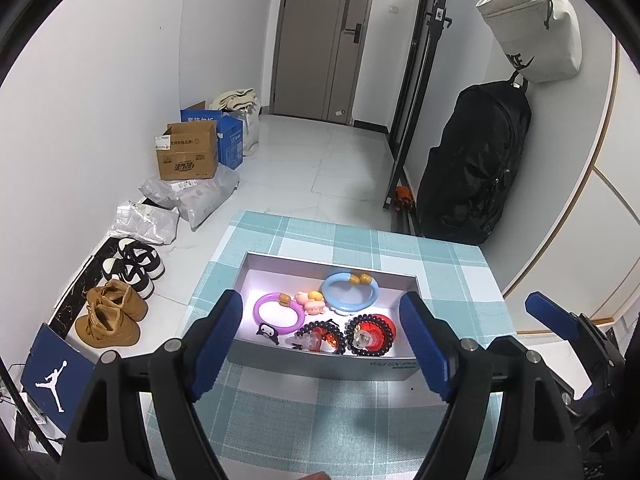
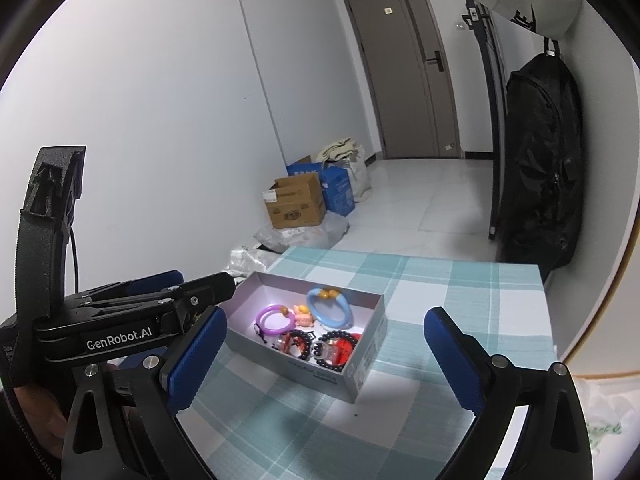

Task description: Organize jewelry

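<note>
Left wrist: two bangles [image 1: 350, 289], one box [image 1: 320, 364].

I see a brown door [image 1: 320, 36] at the top centre, and a white drawstring bag [image 1: 532, 26] hanging upper right above a black backpack [image 1: 476, 160]. At left, a cardboard box [image 1: 187, 156] stands before a blue carton [image 1: 228, 136]; below them lie grey parcels [image 1: 192, 196], black-and-white sneakers [image 1: 134, 266] and tan boots [image 1: 110, 312]
</note>
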